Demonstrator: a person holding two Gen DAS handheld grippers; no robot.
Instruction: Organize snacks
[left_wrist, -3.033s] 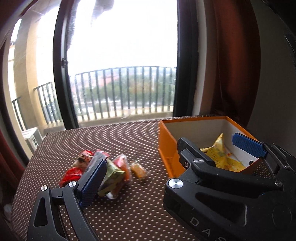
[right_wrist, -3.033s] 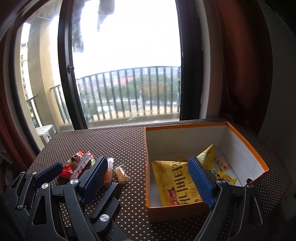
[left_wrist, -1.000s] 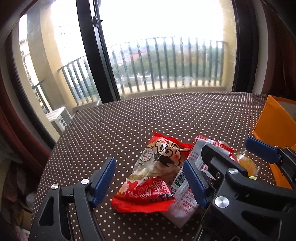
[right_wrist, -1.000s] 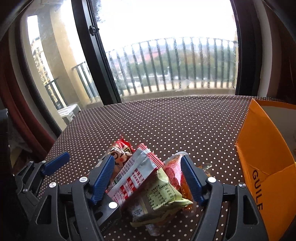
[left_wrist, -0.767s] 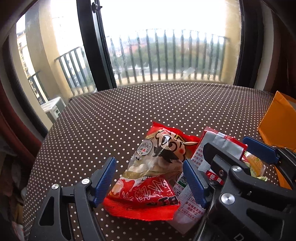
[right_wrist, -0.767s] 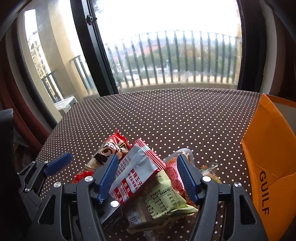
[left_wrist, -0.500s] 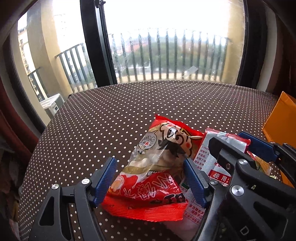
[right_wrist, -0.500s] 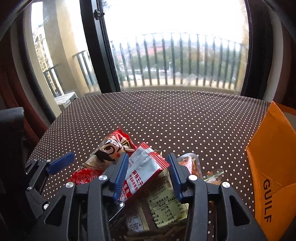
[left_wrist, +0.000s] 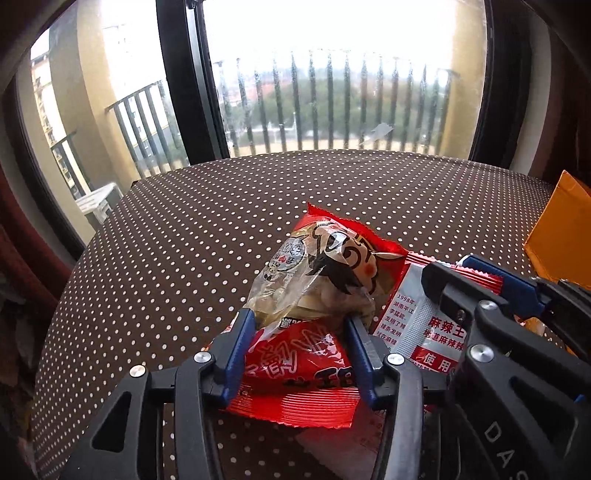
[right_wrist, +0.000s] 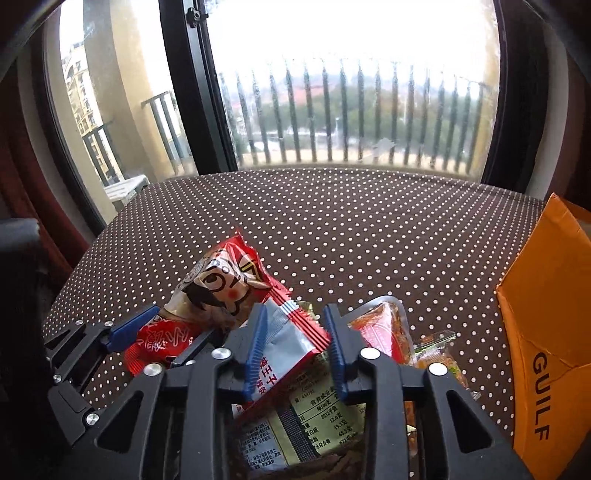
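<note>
A pile of snack packets lies on the dotted brown tablecloth (left_wrist: 258, 206). My left gripper (left_wrist: 298, 325) is closing, and its blue pads press both sides of the red cartoon-face packet (left_wrist: 325, 269). My right gripper (right_wrist: 294, 314) is also closing, its pads squeezing the silver-and-red packet (right_wrist: 288, 347) beside it. In the left wrist view, the right gripper (left_wrist: 458, 271) sits just right of my left one, on that silver-and-red packet (left_wrist: 424, 325). The right wrist view shows the left gripper (right_wrist: 177, 325) at the cartoon-face packet (right_wrist: 218, 284).
An orange cardboard box (right_wrist: 543, 314) stands at the right, its side wall facing the pile. Under my right gripper lie a green packet with a printed label (right_wrist: 314, 398), a clear orange-red packet (right_wrist: 384, 328) and a small yellow sweet (right_wrist: 436, 350). The table ends at a window.
Both pairs of jaws have closed in from wide apart onto their packets. The left gripper has come down closer to the cartoon-face packet.
</note>
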